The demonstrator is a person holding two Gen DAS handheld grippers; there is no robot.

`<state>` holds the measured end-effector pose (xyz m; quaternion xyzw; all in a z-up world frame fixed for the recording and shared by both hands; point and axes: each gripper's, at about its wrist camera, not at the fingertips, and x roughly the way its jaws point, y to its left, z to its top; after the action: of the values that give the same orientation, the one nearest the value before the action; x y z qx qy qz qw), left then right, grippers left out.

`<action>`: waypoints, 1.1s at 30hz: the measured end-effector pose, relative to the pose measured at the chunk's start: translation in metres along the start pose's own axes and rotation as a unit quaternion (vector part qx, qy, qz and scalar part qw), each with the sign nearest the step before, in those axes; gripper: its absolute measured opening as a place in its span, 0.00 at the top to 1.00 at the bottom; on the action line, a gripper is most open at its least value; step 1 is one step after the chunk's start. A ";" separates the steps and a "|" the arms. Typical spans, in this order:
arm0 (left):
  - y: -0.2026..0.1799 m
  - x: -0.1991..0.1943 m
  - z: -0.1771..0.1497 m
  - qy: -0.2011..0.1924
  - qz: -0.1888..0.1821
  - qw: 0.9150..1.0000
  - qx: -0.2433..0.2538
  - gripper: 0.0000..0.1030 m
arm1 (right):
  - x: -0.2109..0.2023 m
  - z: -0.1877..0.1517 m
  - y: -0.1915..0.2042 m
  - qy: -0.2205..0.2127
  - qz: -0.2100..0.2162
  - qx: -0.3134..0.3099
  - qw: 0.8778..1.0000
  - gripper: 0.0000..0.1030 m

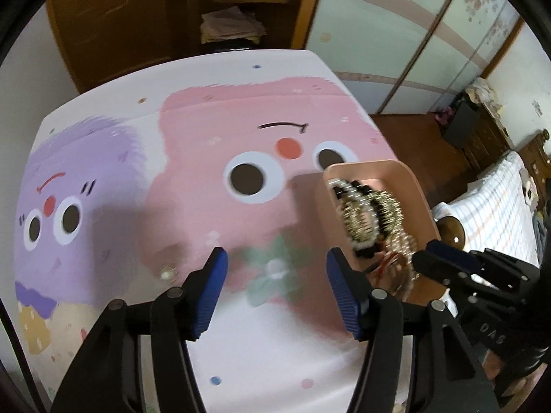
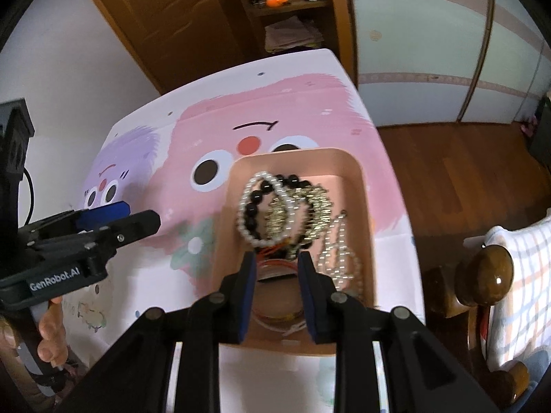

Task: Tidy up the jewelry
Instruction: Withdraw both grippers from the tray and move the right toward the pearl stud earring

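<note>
A pink tray (image 2: 358, 179) sits on the cartoon tablecloth and holds several bracelets: a pearl one (image 2: 253, 237), a black bead one (image 2: 253, 203), a gold one (image 2: 315, 203) and a silver chain (image 2: 339, 254). My right gripper (image 2: 277, 261) is over the tray's near end, partly open, with its fingers either side of an orange bangle (image 2: 275, 270). My left gripper (image 1: 277, 265) is open and empty over the cloth, left of the tray (image 1: 406, 179). A small sparkly piece (image 1: 168, 272) lies on the cloth left of the left finger.
The table's right edge (image 2: 389, 172) drops to a wooden floor. A bed with a wooden post (image 2: 489, 275) stands at the right. A wooden door and shelves (image 2: 286, 7) are behind the table. A hand (image 2: 50, 330) holds the left gripper.
</note>
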<state>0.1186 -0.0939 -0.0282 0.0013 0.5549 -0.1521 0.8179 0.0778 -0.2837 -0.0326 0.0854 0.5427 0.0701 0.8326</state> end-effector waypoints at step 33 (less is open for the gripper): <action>0.168 -0.017 -0.099 -0.017 0.088 0.982 -0.167 0.40 | 0.060 0.001 0.158 0.050 0.055 -0.158 0.985 0.64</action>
<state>0.0648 0.0872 -0.0790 -0.0896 0.5561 0.0152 0.8262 0.0991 -0.1171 -0.0513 -0.0213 0.5603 0.2046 0.8024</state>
